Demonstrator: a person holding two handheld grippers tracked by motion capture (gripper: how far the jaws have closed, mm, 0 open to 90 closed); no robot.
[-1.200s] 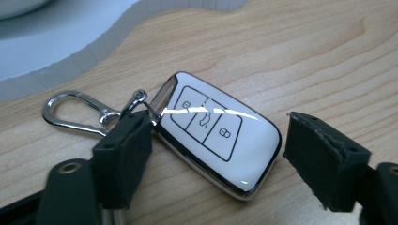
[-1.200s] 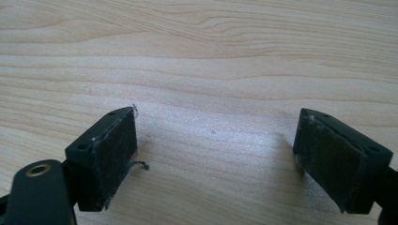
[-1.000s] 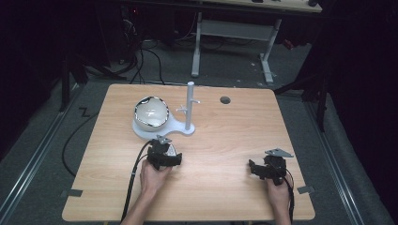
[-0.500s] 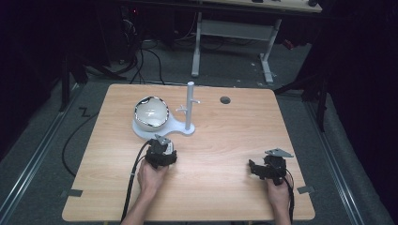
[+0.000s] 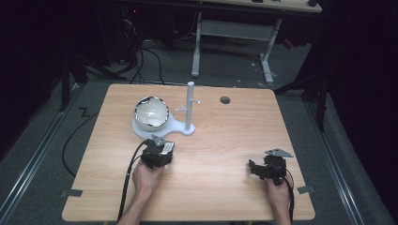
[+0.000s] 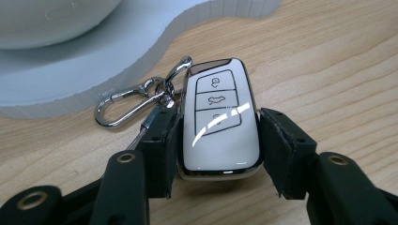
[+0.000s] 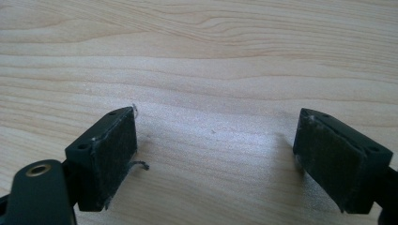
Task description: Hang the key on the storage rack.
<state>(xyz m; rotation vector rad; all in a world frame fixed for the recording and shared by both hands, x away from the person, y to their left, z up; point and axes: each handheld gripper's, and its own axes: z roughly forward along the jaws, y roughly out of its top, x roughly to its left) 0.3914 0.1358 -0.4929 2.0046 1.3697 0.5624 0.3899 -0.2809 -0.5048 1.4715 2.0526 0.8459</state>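
A wooden surface [image 5: 225, 187] is carrying a white stand [image 5: 180, 127] with an upright post [image 5: 190, 105], and a shiny bowl [image 5: 151, 112] is sitting on the stand's base. A dark round hole [image 5: 225, 100] is showing near the surface's far edge. Behind, a grey frame [image 5: 234, 30] is standing on the floor.

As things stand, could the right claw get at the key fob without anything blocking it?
Probably not cleanly. The left claw has a pad on each side of the key fob, covering both flanks. The right claw is open over bare table; only the fob's top is free.
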